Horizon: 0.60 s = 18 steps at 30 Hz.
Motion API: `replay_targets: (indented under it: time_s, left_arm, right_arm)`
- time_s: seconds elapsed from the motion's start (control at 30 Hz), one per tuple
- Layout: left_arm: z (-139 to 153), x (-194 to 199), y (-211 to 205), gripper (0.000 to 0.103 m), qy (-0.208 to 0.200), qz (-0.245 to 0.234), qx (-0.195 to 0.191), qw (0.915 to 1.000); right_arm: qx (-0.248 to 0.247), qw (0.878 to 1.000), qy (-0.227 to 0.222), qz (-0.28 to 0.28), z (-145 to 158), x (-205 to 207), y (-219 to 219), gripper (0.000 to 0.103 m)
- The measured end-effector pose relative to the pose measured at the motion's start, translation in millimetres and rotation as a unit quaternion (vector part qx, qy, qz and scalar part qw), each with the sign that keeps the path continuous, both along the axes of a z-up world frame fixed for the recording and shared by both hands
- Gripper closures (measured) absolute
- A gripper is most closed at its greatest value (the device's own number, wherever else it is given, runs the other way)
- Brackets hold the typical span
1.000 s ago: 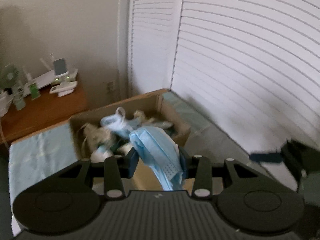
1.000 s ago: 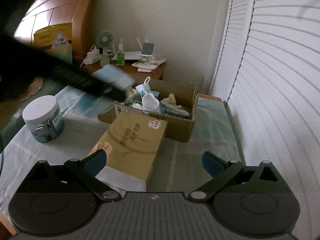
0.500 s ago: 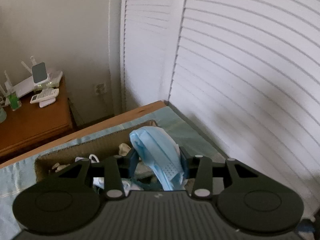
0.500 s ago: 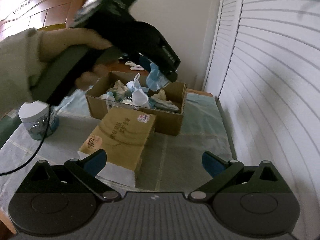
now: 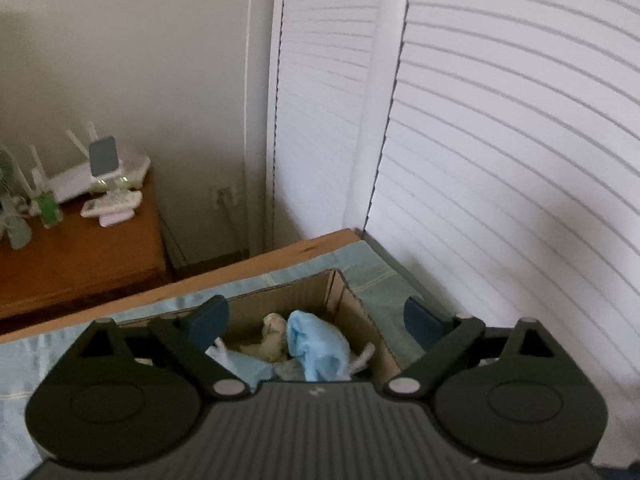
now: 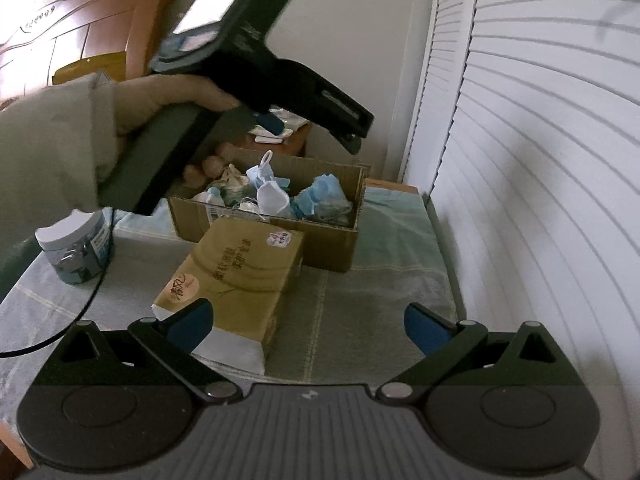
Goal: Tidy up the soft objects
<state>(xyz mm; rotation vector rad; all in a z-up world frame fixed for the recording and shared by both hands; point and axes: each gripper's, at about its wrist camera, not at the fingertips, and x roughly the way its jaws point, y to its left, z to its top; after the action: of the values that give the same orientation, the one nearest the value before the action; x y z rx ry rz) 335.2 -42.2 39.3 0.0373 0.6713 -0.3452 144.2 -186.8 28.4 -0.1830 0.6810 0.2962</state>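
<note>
Now the blue face mask (image 5: 316, 346) lies loose in the cardboard box (image 6: 320, 240), at its right end beside a cream cloth item (image 5: 272, 340) and the other masks piled there, so this piece looks sorted. On the bed (image 6: 360, 320), left to right, a lidded jar (image 6: 76, 248) and a tan tissue pack (image 6: 240, 276) are outside the box; judging by the task, the soft tissue pack may be next, though that is a guess. The left gripper (image 5: 316, 316) hangs over the box, its jaws spread wide and empty: they have just been opening, whereas half a second earlier they pinched the mask. The right gripper (image 6: 306, 326) hovers near the tissue pack with jaws spread and empty, as before.
</note>
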Motion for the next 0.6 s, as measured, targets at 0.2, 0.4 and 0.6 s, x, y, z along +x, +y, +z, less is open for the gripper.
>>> replay_targets:
  time_s: [0.2, 0.4, 0.6]
  left_arm:
    - [13, -56, 19, 0.003, -0.054, 0.01, 0.045, 0.9974]
    - [6, -122, 45, 0.002, -0.048, 0.057, 0.075, 0.9944]
    - [4, -174, 58, 0.002, -0.023, 0.114, 0.086, 0.9895]
  right_arm:
    - [0.008, 1.0, 0.006, -0.005, 2, 1, 2, 0.0]
    - [0.003, 0.998, 0.036, -0.045, 0, 10, 5, 0.0]
    - [0.002, 0.994, 0.061, -0.089, 0, 15, 7, 0.0]
